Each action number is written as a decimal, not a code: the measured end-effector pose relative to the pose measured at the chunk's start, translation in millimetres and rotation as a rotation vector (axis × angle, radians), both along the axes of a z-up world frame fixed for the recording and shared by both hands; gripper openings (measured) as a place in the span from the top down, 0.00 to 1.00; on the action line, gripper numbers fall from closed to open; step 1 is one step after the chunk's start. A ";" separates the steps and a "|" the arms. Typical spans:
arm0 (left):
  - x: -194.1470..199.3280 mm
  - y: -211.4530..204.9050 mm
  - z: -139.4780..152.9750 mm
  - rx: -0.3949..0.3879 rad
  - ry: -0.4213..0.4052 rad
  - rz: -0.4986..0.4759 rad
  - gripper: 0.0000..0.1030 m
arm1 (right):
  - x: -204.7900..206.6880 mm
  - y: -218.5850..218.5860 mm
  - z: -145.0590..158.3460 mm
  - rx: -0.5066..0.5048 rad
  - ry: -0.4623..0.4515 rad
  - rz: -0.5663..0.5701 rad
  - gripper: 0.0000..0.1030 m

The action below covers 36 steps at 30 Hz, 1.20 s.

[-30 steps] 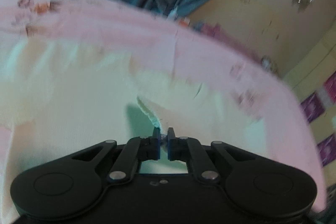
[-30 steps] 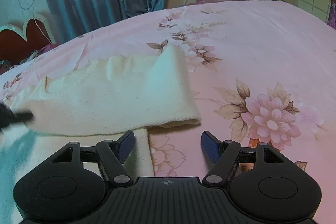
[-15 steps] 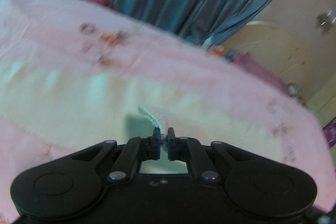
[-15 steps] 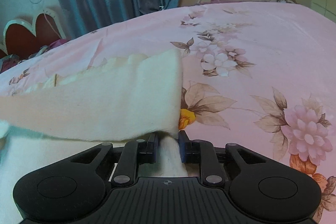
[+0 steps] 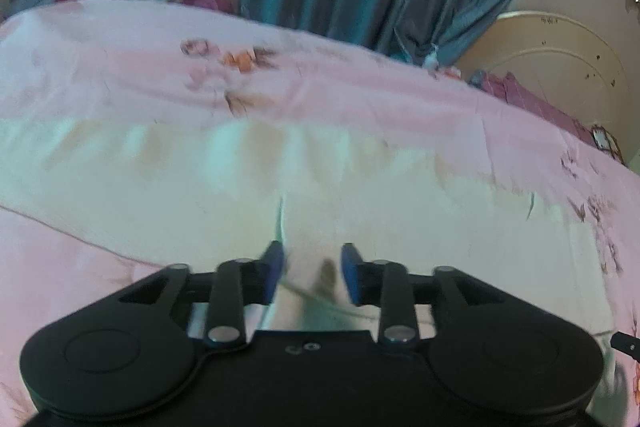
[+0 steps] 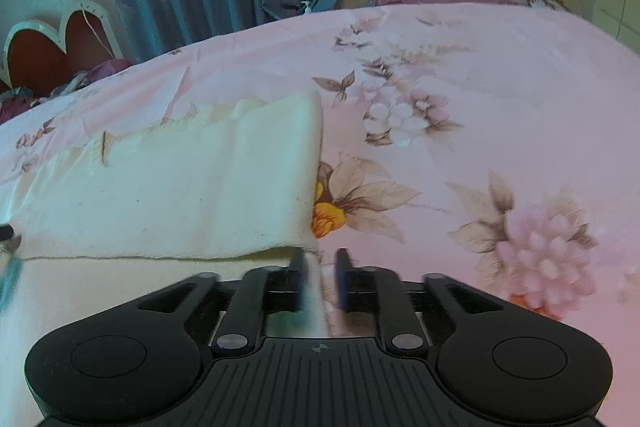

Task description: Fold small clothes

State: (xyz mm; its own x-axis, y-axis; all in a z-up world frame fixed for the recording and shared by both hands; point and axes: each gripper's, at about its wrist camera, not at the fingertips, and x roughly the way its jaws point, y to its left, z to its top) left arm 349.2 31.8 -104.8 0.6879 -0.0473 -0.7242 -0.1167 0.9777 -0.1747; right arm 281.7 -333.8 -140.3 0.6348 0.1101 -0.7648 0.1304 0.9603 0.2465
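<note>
From the left wrist, the left gripper [image 5: 311, 269] is letting its jaws spread apart, with the cream garment [image 5: 360, 203] lying slack between and ahead of them on the pink floral bedsheet [image 5: 120, 75].

From the right wrist, the right gripper [image 6: 319, 277] is opening too, a cloth edge passing loosely between its jaws. Ahead and to its left, the cream garment [image 6: 180, 195] is lying doubled over itself. One fold appears laid; further folds probably remain.

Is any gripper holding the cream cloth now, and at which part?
Nothing is gripped. Both the left gripper and right gripper are opening over the cream cloth's near edge.
</note>
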 end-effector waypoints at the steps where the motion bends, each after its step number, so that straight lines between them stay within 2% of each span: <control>1: -3.6 0.8 4.9 0.005 -0.017 0.010 0.57 | -1.8 -1.3 4.5 -0.014 -0.014 0.000 0.54; 3: -7.0 0.7 13.2 0.010 -0.048 0.014 0.51 | -2.6 -4.1 11.5 -0.027 -0.031 0.002 0.53; 9: -9.1 -21.7 25.6 0.015 -0.078 -0.046 0.49 | 14.8 -8.7 22.6 -0.011 -0.065 -0.005 0.53; 14: 3.8 -43.2 12.6 0.022 -0.053 -0.089 0.48 | 45.2 -6.7 12.3 -0.009 -0.055 0.008 0.53; 20: 19.9 -47.7 -7.6 0.044 -0.013 -0.072 0.48 | 79.4 -6.7 -5.9 -0.010 -0.040 0.006 0.53; 23: 27.3 -43.2 -20.7 0.040 0.033 -0.058 0.48 | 97.2 -11.0 -17.6 0.006 -0.023 -0.006 0.53; 31: 24.6 -46.8 -25.5 0.076 0.024 -0.078 0.42 | 130.3 -15.1 -37.6 0.052 -0.006 -0.006 0.54; 32: 24.8 -47.1 -25.7 0.079 0.023 -0.077 0.42 | 131.3 -14.4 -38.4 0.052 -0.009 -0.003 0.58; 33: 24.9 -47.6 -25.9 0.082 0.022 -0.077 0.42 | 131.9 -13.6 -39.0 0.055 -0.015 0.005 0.67; 34: 24.9 -48.2 -26.1 0.085 0.022 -0.077 0.42 | 132.4 -13.4 -39.5 0.068 -0.017 0.015 0.83; 36: 25.7 -48.5 -25.2 0.087 0.024 -0.074 0.42 | 130.7 -10.3 -37.8 0.040 -0.030 0.020 0.89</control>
